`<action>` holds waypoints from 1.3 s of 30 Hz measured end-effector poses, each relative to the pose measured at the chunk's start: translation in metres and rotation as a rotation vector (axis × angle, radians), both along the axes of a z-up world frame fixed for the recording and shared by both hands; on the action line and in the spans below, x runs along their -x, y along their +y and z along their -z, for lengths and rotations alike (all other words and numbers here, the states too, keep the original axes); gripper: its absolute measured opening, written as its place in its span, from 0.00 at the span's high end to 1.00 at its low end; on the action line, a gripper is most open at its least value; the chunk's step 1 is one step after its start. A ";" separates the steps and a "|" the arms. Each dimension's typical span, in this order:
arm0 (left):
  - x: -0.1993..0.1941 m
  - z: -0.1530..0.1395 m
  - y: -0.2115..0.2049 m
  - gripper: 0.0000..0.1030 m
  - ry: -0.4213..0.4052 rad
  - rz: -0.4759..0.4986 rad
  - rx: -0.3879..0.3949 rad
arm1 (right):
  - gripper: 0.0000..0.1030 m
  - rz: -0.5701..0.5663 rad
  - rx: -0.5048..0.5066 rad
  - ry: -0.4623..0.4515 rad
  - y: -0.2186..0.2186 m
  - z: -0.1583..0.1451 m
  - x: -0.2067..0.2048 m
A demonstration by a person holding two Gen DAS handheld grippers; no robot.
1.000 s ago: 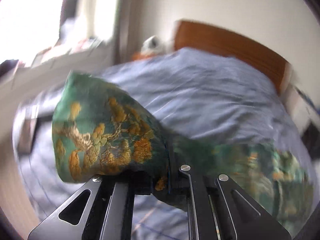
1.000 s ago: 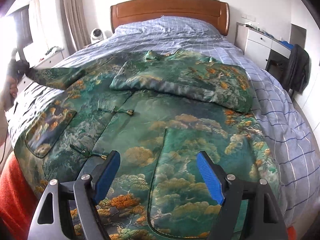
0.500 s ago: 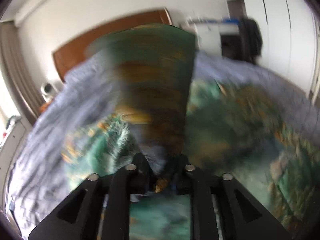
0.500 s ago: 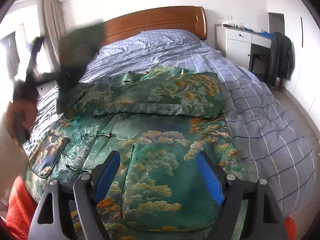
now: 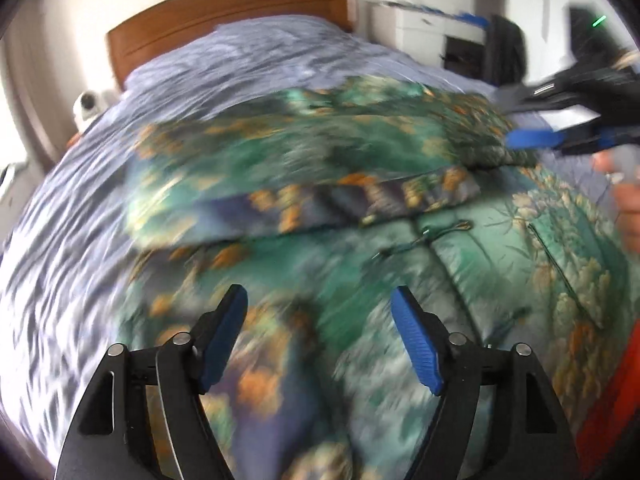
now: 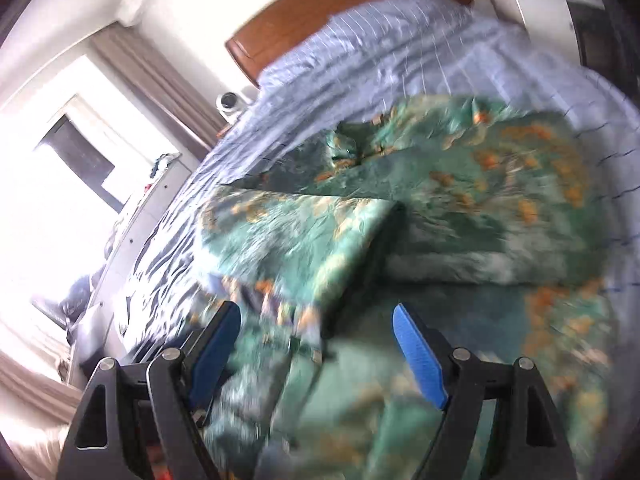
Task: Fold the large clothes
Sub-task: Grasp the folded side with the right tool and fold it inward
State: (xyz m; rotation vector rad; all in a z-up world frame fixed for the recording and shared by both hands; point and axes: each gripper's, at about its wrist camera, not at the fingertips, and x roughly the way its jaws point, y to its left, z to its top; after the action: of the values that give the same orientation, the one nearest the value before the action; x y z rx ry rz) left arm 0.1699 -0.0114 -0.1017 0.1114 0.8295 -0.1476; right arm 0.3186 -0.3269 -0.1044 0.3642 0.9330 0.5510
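Observation:
A large green jacket [image 5: 472,264] with orange and gold tree patterns lies spread on the bed, both sleeves folded across its chest. The left sleeve [image 5: 280,184] now lies flat over the body. My left gripper [image 5: 318,308] hovers above the jacket's lower half, its jaws opening and nothing between them. My right gripper [image 6: 316,324] stands open over the jacket [image 6: 500,208], empty; in the left wrist view the right gripper [image 5: 532,138] reaches in from the right near the folded right sleeve. Both views are blurred by motion.
The bed has a blue checked duvet [image 5: 248,64] and a wooden headboard [image 5: 224,12]. A white dresser [image 5: 424,32] with a dark garment stands at the right. A window with curtains [image 6: 148,68] and a low white cabinet line the left side. An orange-red sleeve [image 5: 612,392] shows lower right.
My left gripper swung the left sleeve over onto the jacket's chest, let it go and opened. The right gripper moved forward and rolled, staying open.

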 end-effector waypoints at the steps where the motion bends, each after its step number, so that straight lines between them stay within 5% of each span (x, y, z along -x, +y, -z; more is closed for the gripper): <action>1: 0.007 -0.001 0.008 0.24 0.000 -0.025 0.023 | 0.22 -0.002 -0.001 0.028 0.012 0.011 -0.014; 4: 0.025 0.001 0.028 0.23 0.011 -0.069 0.060 | 0.35 -0.014 0.085 0.132 0.043 0.043 -0.037; 5: 0.026 0.002 0.030 0.23 0.013 -0.073 0.064 | 0.48 -0.019 0.107 0.154 0.051 0.050 -0.038; 6: 0.029 0.001 0.034 0.23 0.012 -0.080 0.065 | 0.72 -0.014 0.134 0.171 0.057 0.055 -0.037; 9: 0.032 -0.004 0.040 0.23 -0.004 -0.086 0.091 | 0.83 -0.004 0.130 0.118 0.065 0.035 -0.034; 12: 0.024 -0.008 0.040 0.23 -0.008 -0.089 0.140 | 0.83 -0.042 0.220 -0.128 0.079 -0.028 -0.042; 15: 0.017 -0.011 0.039 0.23 0.003 -0.084 0.171 | 0.83 -0.050 0.304 -0.221 0.088 -0.056 -0.076; 17: 0.015 -0.011 0.038 0.23 0.006 -0.083 0.176 | 0.83 -0.044 0.373 -0.226 0.088 -0.049 -0.100; 20: 0.017 -0.011 0.037 0.23 0.024 -0.068 0.173 | 0.83 -0.037 0.436 -0.108 0.080 0.000 -0.134; 24: 0.012 -0.016 0.039 0.23 0.105 -0.037 0.163 | 0.65 -0.046 0.446 -0.033 0.067 0.051 -0.136; 27: 0.004 -0.051 0.043 0.23 0.139 0.038 0.197 | 0.50 -0.024 0.426 -0.038 0.054 0.044 -0.126; 30: -0.011 -0.100 0.043 0.05 0.053 0.065 0.148 | 0.50 -0.011 0.479 -0.130 0.045 0.012 -0.108; 32: -0.034 -0.120 0.043 0.04 0.018 0.061 0.149 | 0.50 -0.024 0.485 -0.217 0.048 -0.008 -0.100; 35: -0.087 -0.116 0.043 0.04 0.033 0.036 0.168 | 0.50 -0.080 0.413 -0.284 0.059 -0.026 -0.101; 39: -0.155 -0.068 0.051 0.13 0.044 -0.049 0.147 | 0.50 -0.154 0.334 -0.229 0.084 0.002 -0.127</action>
State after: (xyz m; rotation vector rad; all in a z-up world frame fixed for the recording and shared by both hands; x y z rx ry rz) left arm 0.3251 0.0393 -0.0341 -0.0504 0.8616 -0.1647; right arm 0.4455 -0.2429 -0.1059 -0.0720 0.8171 0.5532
